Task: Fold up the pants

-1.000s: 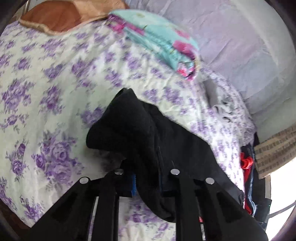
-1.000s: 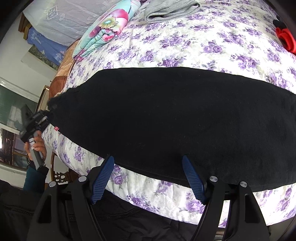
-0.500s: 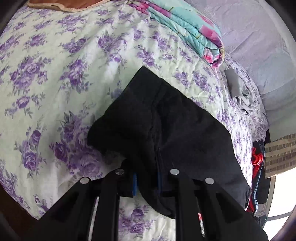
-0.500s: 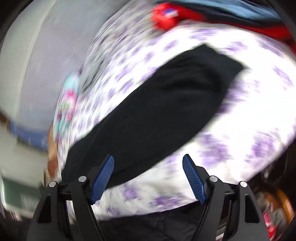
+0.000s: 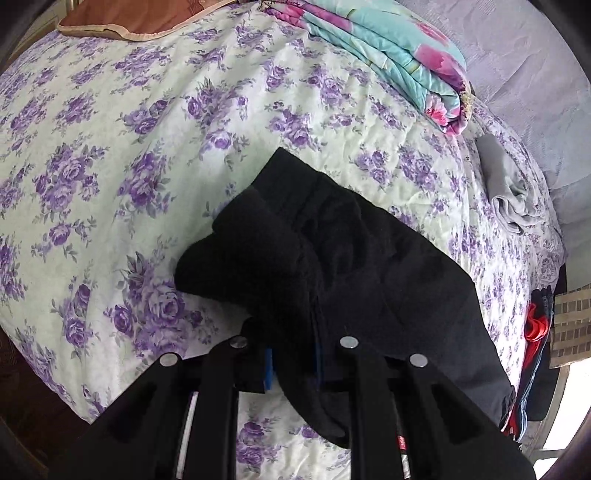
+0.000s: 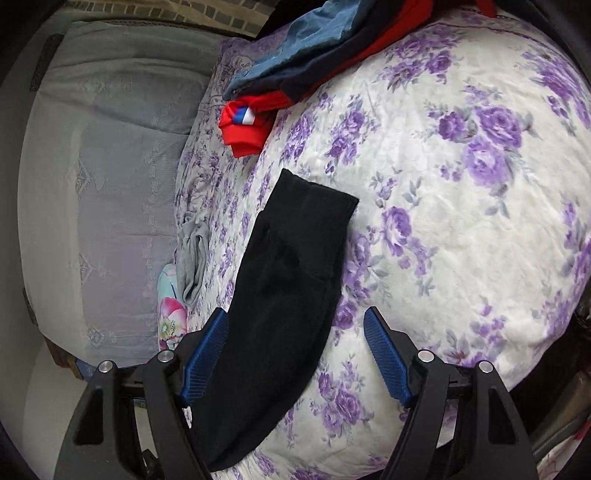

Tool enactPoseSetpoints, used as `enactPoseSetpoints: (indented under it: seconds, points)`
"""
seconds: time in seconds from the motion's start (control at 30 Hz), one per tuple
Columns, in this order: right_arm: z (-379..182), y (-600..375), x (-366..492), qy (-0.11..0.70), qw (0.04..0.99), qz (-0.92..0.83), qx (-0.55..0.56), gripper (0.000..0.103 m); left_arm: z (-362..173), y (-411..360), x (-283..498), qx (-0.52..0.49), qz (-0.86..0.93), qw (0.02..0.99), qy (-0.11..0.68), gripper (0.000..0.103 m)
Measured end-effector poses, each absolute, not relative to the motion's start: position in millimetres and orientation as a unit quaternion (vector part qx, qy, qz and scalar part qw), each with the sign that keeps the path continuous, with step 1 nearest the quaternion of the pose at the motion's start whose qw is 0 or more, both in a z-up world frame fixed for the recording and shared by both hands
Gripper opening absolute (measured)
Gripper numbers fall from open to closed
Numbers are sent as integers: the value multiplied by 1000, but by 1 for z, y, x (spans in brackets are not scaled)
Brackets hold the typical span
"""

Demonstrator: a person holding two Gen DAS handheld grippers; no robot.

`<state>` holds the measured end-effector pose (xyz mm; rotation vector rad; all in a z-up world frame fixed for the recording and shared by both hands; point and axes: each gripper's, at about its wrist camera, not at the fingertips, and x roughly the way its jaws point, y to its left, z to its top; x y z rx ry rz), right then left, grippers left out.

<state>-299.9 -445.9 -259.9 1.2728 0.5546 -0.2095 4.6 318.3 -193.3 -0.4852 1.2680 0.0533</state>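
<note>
Pants: black soft-fabric pants (image 5: pixel 332 266) laid across bed w/ white quilt printed w/ purple flowers (image 5: pixel 110 147); one end bunched & lifted off quilt in left wrist view, rest trailing away toward far bed edge. In right wrist view the other end (image 6: pixel 295 258) is seen flat on quilt, a straight hem toward bed's middle.
Left gripper: black two-finger gripper (image 5: pixel 291 365), jaws nearly closed, clamped on bunched pants fabric; blue pads mostly hidden by cloth.
Right gripper: black gripper w/ blue ribbed pads (image 6: pixel 295 354), jaws held wide apart; pants strip passes between pads, left pad overlaps fabric edge in the view, contact can't be told; no pinch seen.
Folded bedding: turquoise quilt w/ pink flowers (image 5: pixel 388 62), folded, near head of bed, well apart from pants.
Grey item: small crumpled grey garment (image 5: pixel 506 188) at quilt's far side, near lavender-draped wall.
Clothes pile: red, blue & navy garments (image 6: pixel 295 66) heaped at bed edge, apart from pants hem.
Pillow: brown cushion w/ tan trim (image 5: pixel 122 26) at top corner.
</note>
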Motion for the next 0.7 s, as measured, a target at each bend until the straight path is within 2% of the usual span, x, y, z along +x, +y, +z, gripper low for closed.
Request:
enactPoseSetpoints:
  seconds: [0.13, 0.17, 0.2, 0.23, 0.27, 0.5, 0.7]
  points:
    - [-261, -448, -282, 273, 764, -77, 579, 61, -195, 319, 2, -232, 40, 774, 588, 14]
    - [-263, -448, -276, 279, 764, -67, 577, 52, -197, 320, 2, -235, 43, 772, 589, 14]
    - [-265, -447, -270, 286, 764, -60, 575, 38, -198, 320, 2, -236, 46, 771, 589, 15]
    - [-268, -448, -264, 287, 761, -52, 579, 29, -199, 321, 1, -239, 49, 770, 589, 15]
    - [-271, -449, -262, 283, 756, -41, 588, 12, -199, 322, 0, -243, 52, 769, 589, 15]
    - [-242, -463, -251, 240, 751, 9, 615, 7, -175, 326, 1, -293, 44, 778, 554, 14]
    - [-174, -479, -187, 238, 786, 53, 569, 7, -108, 314, 42, -295, 4, 816, 498, 14]
